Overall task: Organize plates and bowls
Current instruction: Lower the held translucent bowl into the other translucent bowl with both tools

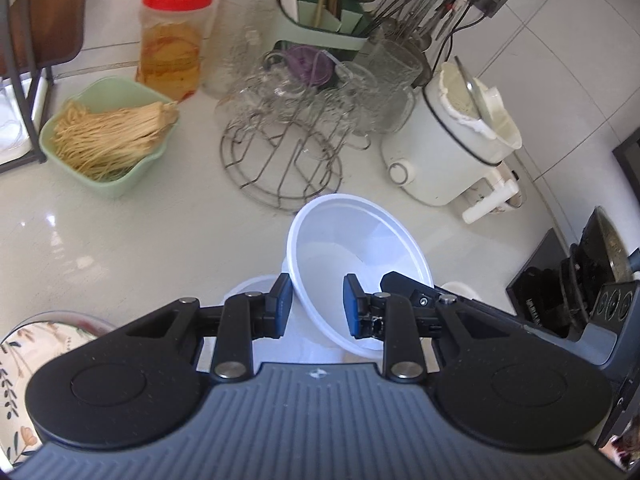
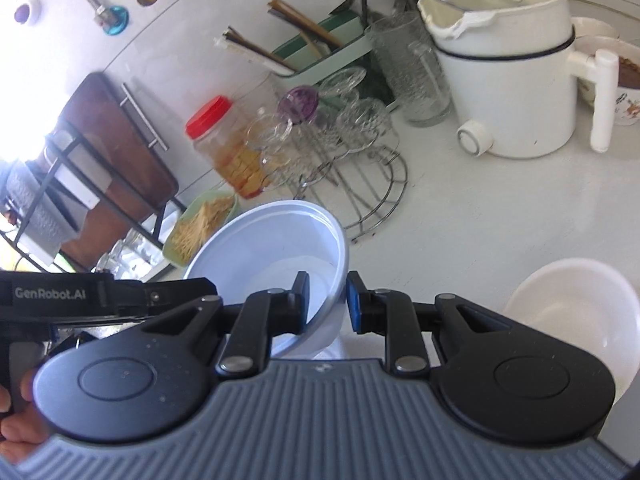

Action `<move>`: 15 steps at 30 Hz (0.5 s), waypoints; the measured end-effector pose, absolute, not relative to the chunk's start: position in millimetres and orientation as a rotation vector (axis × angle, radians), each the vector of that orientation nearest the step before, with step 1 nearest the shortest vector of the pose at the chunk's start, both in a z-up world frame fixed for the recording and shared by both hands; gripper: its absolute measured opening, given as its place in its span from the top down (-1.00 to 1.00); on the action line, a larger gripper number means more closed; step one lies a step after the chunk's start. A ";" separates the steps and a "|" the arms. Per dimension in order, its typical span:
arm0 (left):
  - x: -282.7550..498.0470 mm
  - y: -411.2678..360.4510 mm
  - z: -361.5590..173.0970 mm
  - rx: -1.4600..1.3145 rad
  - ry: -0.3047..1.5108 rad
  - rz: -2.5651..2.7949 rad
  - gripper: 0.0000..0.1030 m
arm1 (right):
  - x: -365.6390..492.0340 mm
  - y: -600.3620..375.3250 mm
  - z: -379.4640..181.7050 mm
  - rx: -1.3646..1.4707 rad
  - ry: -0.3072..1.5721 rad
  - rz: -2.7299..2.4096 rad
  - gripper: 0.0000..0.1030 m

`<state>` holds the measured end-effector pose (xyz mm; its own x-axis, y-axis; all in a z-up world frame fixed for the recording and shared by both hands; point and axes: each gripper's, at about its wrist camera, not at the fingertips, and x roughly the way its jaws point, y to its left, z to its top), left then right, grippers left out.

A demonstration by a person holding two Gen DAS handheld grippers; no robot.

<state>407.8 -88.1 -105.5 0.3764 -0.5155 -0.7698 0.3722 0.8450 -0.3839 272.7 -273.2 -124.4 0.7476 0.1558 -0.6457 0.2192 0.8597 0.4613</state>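
A white plastic bowl point(image 1: 360, 248) hangs tilted above the pale countertop, held from two sides. In the left wrist view my left gripper point(image 1: 316, 306) is shut on its near rim, one pad inside and one outside. In the right wrist view the same bowl point(image 2: 272, 248) has its rim pinched between the pads of my right gripper point(image 2: 328, 300). Under it in the left wrist view lies the rim of another white bowl point(image 1: 256, 284). A cream bowl point(image 2: 572, 316) sits on the counter to the right. A floral plate point(image 1: 24, 360) shows at the lower left.
A wire rack of upturned glasses point(image 1: 280, 152) stands just beyond the bowl. Left of it are a green dish of dry noodles point(image 1: 104, 136) and a red-lidded jar point(image 1: 172, 40). A white electric pot point(image 1: 452, 144) is at the right, and a black stove with a pan point(image 1: 600, 276) is at the far right.
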 end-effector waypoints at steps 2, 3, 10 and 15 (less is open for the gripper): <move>406.1 -83.0 -109.6 -0.155 1.048 -0.561 0.40 | 273.4 -265.0 -128.8 0.520 0.756 -0.025 0.54; 405.8 -80.8 -110.7 -0.147 1.048 -0.554 0.39 | 273.7 -260.8 -131.0 0.509 0.769 -0.024 0.54; 406.8 -65.6 -117.4 -0.152 1.049 -0.547 0.39 | 280.7 -240.7 -134.0 0.434 0.795 -0.001 0.53; 407.8 -63.8 -132.3 -0.103 1.082 -0.536 0.39 | 282.0 -232.7 -142.9 0.421 0.831 -0.001 0.53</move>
